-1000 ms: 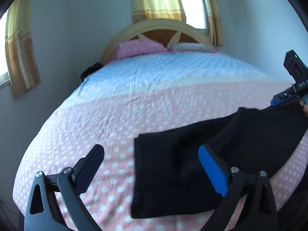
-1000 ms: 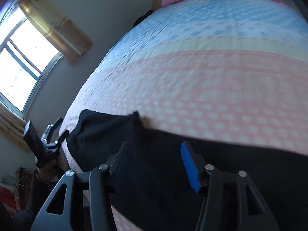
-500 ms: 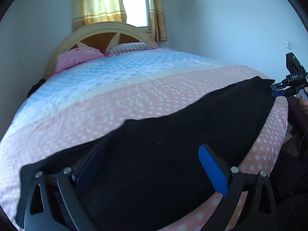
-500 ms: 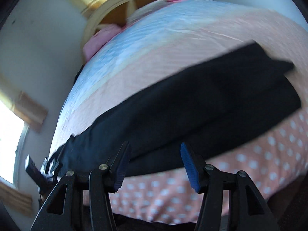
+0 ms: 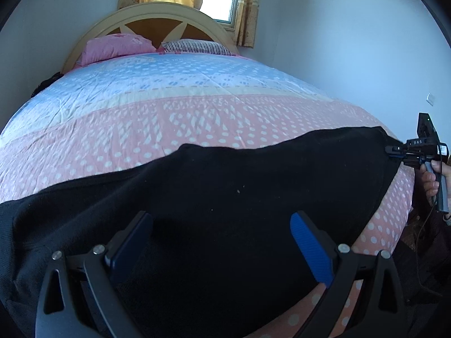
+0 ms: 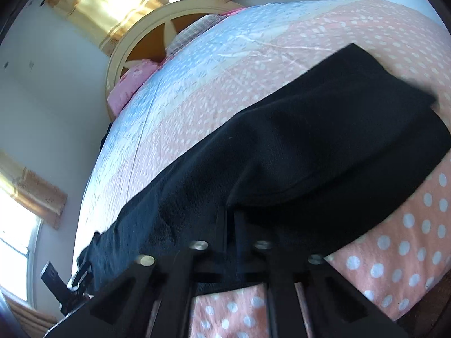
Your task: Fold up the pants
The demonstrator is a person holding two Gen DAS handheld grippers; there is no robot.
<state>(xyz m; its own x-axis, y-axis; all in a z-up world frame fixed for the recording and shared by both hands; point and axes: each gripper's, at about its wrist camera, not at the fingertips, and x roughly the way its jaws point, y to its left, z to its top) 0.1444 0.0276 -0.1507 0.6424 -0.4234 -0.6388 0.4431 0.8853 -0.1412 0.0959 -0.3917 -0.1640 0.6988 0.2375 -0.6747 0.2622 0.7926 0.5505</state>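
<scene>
1. The black knit pants (image 5: pixel 225 197) lie stretched across the foot end of the pink dotted bedspread (image 5: pixel 169 129), well clear of the arched wooden headboard (image 5: pixel 157 19).
2. The right gripper (image 6: pixel 229 225) is clenched on the pants' near edge; a thin pinch could slip under tension.
3. The left gripper (image 5: pixel 222 242) hovers spread wide over the cloth, grasping nothing, so a one-sided pull may skew the fold.
4. Part of the cloth nearest the right gripper is already doubled and may bunch.

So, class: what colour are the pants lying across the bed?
Black. The pants show best in the left wrist view, spread over the bed.
</scene>
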